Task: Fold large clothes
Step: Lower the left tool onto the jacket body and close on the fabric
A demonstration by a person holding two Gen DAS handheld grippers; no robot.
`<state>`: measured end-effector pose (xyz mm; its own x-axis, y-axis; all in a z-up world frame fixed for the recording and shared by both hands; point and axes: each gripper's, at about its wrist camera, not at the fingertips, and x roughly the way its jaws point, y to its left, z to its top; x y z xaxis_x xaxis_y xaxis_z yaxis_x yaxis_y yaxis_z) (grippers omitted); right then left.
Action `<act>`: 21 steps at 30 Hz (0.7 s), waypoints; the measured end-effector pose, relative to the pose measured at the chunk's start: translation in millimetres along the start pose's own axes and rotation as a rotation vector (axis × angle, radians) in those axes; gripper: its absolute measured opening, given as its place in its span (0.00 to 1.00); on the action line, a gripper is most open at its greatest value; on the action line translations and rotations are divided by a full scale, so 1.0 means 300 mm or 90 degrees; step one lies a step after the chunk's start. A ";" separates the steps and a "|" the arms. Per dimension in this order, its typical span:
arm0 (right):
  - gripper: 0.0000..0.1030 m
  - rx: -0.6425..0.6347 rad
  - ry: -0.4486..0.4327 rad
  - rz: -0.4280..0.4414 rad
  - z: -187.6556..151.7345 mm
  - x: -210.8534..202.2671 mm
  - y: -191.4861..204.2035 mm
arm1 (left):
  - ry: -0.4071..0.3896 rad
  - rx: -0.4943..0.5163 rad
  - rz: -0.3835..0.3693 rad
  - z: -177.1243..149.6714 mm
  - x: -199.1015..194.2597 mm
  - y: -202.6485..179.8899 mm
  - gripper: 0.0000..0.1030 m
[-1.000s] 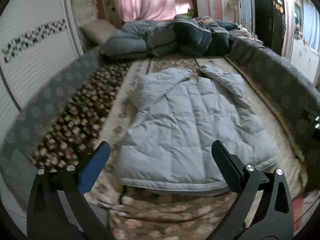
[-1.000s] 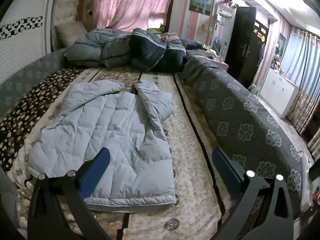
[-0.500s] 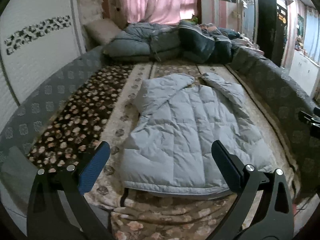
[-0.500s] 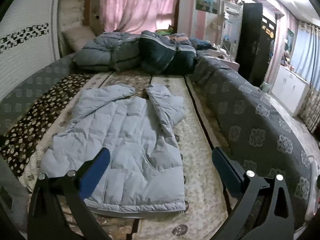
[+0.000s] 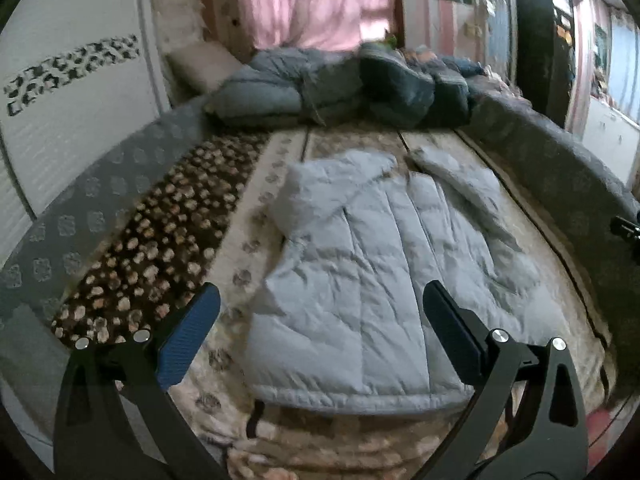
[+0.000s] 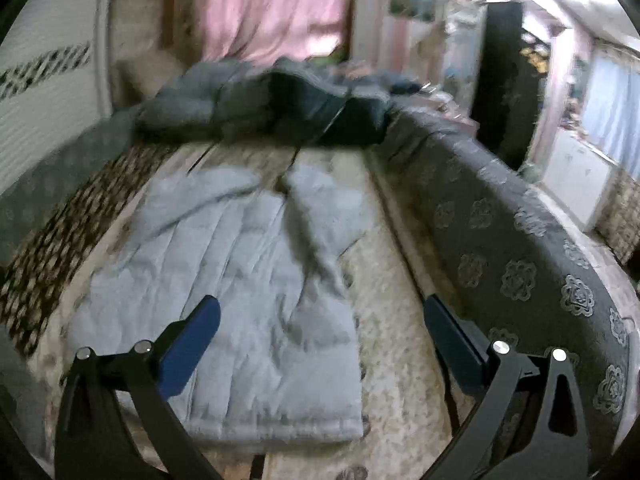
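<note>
A light blue quilted puffer jacket (image 5: 384,272) lies flat on the patterned bed cover (image 5: 256,208), hem toward me, both sleeves folded in over the upper part. In the right wrist view the same jacket (image 6: 240,288) lies left of centre, somewhat blurred. My left gripper (image 5: 320,316) hovers open above the hem, its blue pads wide apart with nothing between them. The right gripper (image 6: 320,320) is also open and empty, held over the jacket's right lower corner and the bare cover beside it.
A pile of dark blue and grey quilts (image 5: 344,92) lies at the far end of the bed under pink curtains (image 5: 312,0). A grey flower-patterned blanket (image 6: 520,248) runs along the right edge. A white wall panel (image 5: 72,100) stands at the left.
Both grippers have come lower and nearer to the jacket's hem, so the jacket looks larger. The right wrist view is blurred by motion. Both grippers stayed open.
</note>
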<state>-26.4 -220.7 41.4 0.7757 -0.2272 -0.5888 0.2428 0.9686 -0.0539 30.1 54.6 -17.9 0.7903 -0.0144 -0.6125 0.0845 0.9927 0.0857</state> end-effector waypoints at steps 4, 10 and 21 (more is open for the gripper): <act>0.99 -0.015 0.051 0.074 0.042 0.065 0.021 | 0.028 0.048 -0.043 0.049 0.058 -0.056 0.97; 0.99 -0.155 0.123 0.071 0.040 0.118 0.057 | 0.106 0.061 -0.069 0.037 0.199 -0.061 0.97; 0.98 -0.250 0.198 0.103 0.205 0.428 0.169 | 0.174 0.141 -0.043 0.166 0.530 -0.109 0.97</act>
<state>121.6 -207.0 12.7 0.5617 -0.0889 -0.8226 -0.1491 0.9671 -0.2063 183.2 14.0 -78.9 0.5894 -0.0165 -0.8077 0.2836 0.9404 0.1878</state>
